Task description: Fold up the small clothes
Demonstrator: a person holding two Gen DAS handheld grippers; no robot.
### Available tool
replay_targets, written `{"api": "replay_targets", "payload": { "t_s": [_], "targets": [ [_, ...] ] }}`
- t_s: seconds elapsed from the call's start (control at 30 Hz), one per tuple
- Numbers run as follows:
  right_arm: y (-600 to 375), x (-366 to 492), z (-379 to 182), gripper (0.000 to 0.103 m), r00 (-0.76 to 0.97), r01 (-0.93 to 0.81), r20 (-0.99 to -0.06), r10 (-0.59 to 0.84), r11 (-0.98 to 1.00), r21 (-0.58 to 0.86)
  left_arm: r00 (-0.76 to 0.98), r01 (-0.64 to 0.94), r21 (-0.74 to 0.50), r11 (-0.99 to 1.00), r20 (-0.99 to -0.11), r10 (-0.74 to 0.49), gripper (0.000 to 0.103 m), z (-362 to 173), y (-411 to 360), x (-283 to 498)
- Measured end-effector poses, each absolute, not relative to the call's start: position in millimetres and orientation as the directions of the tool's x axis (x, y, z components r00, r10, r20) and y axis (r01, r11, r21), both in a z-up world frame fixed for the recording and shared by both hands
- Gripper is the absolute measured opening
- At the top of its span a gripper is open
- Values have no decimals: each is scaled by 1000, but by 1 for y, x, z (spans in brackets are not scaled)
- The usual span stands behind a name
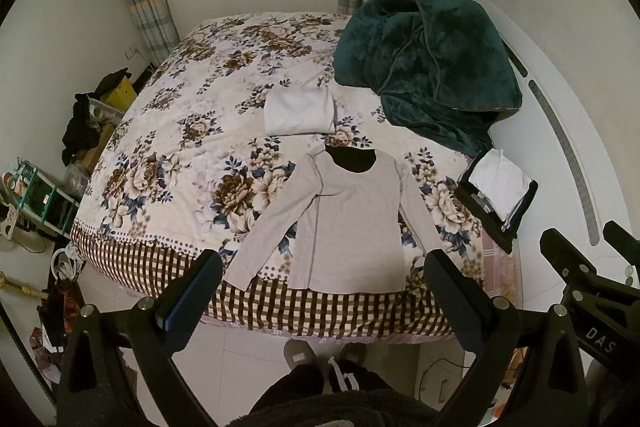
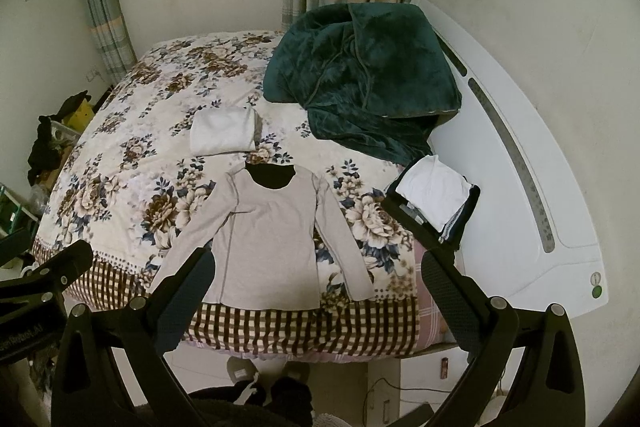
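Observation:
A small grey long-sleeved shirt (image 1: 348, 223) lies flat and spread out near the foot edge of the floral bed (image 1: 180, 131), sleeves angled outward, dark inside at the neck. It also shows in the right wrist view (image 2: 268, 239). A folded white garment (image 1: 299, 111) lies beyond its collar, also seen in the right wrist view (image 2: 223, 131). My left gripper (image 1: 322, 275) is open and empty, held above the bed's foot edge in front of the shirt hem. My right gripper (image 2: 316, 277) is open and empty, also short of the shirt.
A dark green plush blanket (image 1: 428, 67) is heaped at the bed's right. A stack of white and dark folded clothes (image 1: 498, 191) sits at the right edge by the white headboard (image 2: 520, 167). Clutter and a shelf (image 1: 36, 203) stand on the left floor. The person's feet (image 1: 324, 351) are below.

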State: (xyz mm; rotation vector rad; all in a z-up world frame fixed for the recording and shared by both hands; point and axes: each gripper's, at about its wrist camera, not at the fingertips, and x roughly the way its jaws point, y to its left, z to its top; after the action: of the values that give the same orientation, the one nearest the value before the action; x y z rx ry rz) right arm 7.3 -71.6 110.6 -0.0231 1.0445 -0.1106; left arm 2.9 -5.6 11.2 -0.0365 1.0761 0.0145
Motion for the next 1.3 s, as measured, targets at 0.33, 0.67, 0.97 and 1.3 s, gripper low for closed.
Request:
{"api": "replay_targets", "payload": {
  "t_s": [0.33,0.67,0.97,1.3],
  "targets": [
    [-70,10,124,103,500,79,-860,-100,994,-70,478,-30,-22,999,-878,-5,103,23,-8,6],
    [-62,10,133,103,505,74,-857,-99,995,-71,483,-32,-23,999,-876,-5,103,27,-9,6],
    [-63,10,133,103,507,75,-856,-99,995,-70,485,-33,-24,999,-874,-5,103,31,-9,7],
    [-61,11,137,103,510,75,-854,-99,995,-70,489,-36,-26,999,-872,-5,103,41,-7,8]
  ]
}}
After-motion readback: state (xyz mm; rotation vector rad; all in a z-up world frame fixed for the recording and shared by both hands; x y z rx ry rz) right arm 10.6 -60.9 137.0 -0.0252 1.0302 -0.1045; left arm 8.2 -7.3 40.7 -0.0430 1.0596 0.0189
